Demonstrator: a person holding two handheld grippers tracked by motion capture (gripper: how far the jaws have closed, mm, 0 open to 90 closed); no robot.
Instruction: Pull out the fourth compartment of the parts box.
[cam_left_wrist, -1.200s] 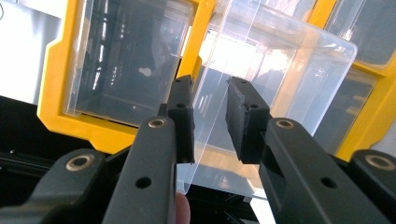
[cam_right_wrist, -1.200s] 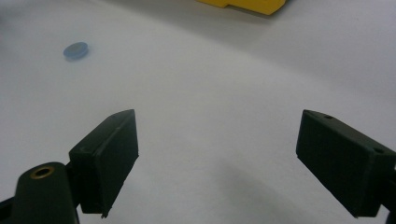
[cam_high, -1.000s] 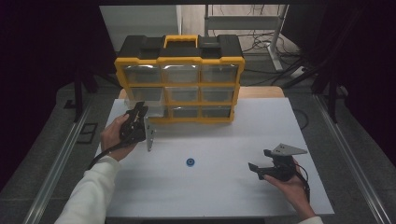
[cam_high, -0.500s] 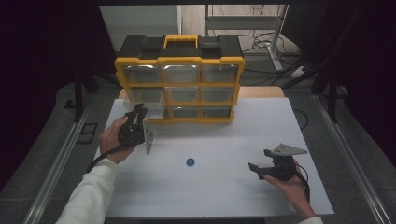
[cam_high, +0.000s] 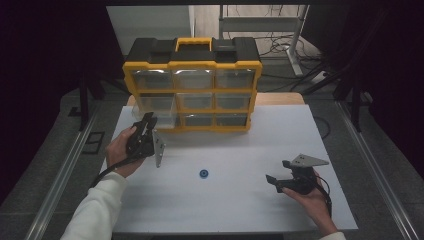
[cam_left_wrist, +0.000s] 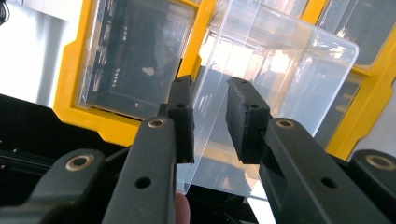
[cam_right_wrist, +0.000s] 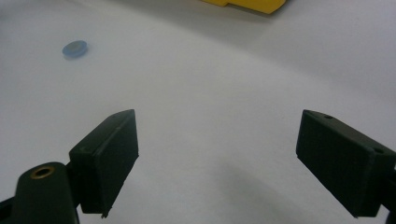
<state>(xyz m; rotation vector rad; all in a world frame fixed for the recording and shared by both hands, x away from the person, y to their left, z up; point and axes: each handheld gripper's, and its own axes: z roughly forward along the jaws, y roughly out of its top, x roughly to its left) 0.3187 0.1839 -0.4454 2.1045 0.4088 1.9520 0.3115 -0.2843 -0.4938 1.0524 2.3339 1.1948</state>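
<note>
Item: clear drawer, middle row, left column of the yellow organiser at the table's back edge. The drawer stood partly pulled out toward my side.

Left gripper: I held it at the drawer's front, near the table's back-left corner. Its jaws stood a little apart astride the thin front lip. The pads lay close on either side, but whether they truly pressed the plastic I could not tell.

Right gripper: spread wide, holding nothing, low over the table near its front-right corner.

Also noted: one small blue disc lying alone near the table's middle, well apart from both grippers.

Risks, as I judged them:
- The lip looked thin and slick. A loose pinch could slip off mid-pull.
- A crooked pull could bind the drawer in its slot, or drag the whole organiser forward, since nothing braced it.
- Pulled too far, the drawer could drop clear of its slot and tip.
</note>
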